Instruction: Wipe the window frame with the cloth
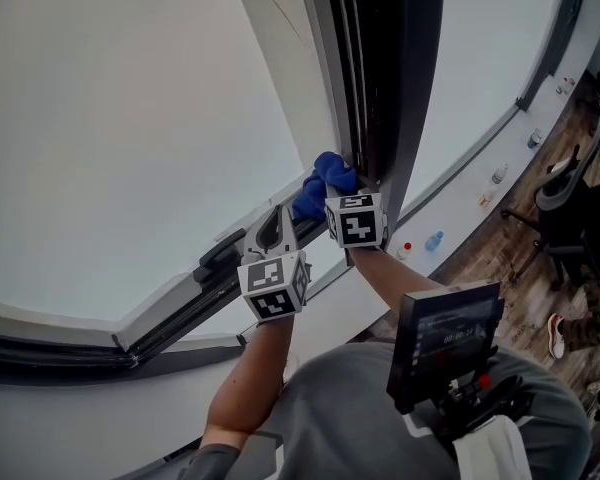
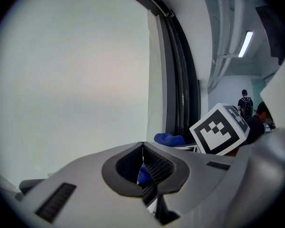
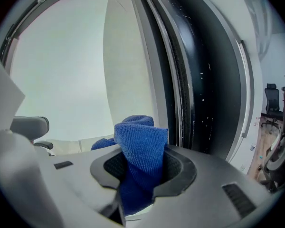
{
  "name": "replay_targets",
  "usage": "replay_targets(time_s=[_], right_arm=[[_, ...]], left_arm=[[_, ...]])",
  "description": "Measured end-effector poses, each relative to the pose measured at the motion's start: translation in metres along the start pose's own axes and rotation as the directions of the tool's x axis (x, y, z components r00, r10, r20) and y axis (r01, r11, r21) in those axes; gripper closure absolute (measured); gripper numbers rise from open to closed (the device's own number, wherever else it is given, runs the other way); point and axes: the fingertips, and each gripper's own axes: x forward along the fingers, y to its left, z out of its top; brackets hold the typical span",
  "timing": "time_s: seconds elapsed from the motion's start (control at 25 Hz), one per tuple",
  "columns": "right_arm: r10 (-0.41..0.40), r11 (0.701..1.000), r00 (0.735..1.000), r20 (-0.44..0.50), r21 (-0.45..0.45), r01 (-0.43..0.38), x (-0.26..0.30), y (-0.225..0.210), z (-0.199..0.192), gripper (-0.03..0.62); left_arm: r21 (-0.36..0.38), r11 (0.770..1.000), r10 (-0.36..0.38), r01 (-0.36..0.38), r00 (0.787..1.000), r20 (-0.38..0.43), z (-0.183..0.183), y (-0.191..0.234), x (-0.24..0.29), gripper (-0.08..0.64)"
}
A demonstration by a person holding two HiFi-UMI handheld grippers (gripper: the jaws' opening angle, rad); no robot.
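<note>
The right gripper (image 3: pixel 143 169) has its fingers clamped on the blue cloth (image 3: pixel 138 137). A fat wad sticks out past the tips, and it sits at the foot of the dark upright frame (image 1: pixel 376 88), touching it or very nearly, just where it meets the lower rail (image 1: pixel 195 286).

The left gripper (image 2: pixel 142 147) is just beside it, tips closed together. A sliver of blue shows through the gap behind them, and I cannot tell whether any cloth is pinched there.

From where I stand, the wipe looks barely begun. The frame has narrow grooves and pale specks of dust, so I'd push the wad firmly into the channel and draw it along the upright in one steady run. The cloth should lead, so the hard fingers don't scrape the metal. The left gripper would do best either bunching the loose tail or staying clear of the path.

The glass (image 1: pixel 130 118) is pale and blank. Below it a white sill (image 1: pixel 455 208) curves away with a few small bottles (image 1: pixel 435 239) on it. Beyond that are a wood floor (image 1: pixel 500 258) and an office chair (image 1: pixel 565 183). Far off under a ceiling light (image 2: pixel 245 43), a person (image 2: pixel 245 106) stands with their back turned.
</note>
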Motion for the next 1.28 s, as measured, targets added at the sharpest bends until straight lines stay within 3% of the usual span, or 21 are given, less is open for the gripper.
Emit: replay_targets(time_s=[0.48, 0.64, 0.8, 0.92, 1.28], right_arm=[[0.008, 0.999, 0.999, 0.042, 0.038, -0.010, -0.010, -0.002, 0.006, 0.459], [0.001, 0.991, 0.995, 0.104, 0.131, -0.015, -0.036, 0.008, 0.014, 0.459], [0.003, 0.962, 0.991, 0.131, 0.270, -0.038, -0.066, 0.028, 0.011, 0.459], [-0.032, 0.954, 0.990, 0.138, 0.301, -0.011, -0.084, 0.039, 0.011, 0.459], [-0.119, 0.946, 0.984, 0.130, 0.316, 0.073, -0.110, 0.053, 0.003, 0.459]], left_arm=[[0.034, 0.998, -0.061, 0.061, 0.998, -0.007, -0.005, -0.013, 0.000, 0.549], [0.065, 0.993, -0.098, 0.098, 0.995, 0.004, 0.002, -0.011, -0.024, 0.549], [0.074, 0.988, -0.137, 0.134, 0.989, 0.046, 0.015, -0.001, -0.052, 0.549], [0.082, 0.981, -0.181, 0.175, 0.981, 0.066, 0.015, 0.003, -0.071, 0.549], [-0.030, 0.963, -0.263, 0.268, 0.958, 0.115, 0.003, 0.011, -0.081, 0.549]])
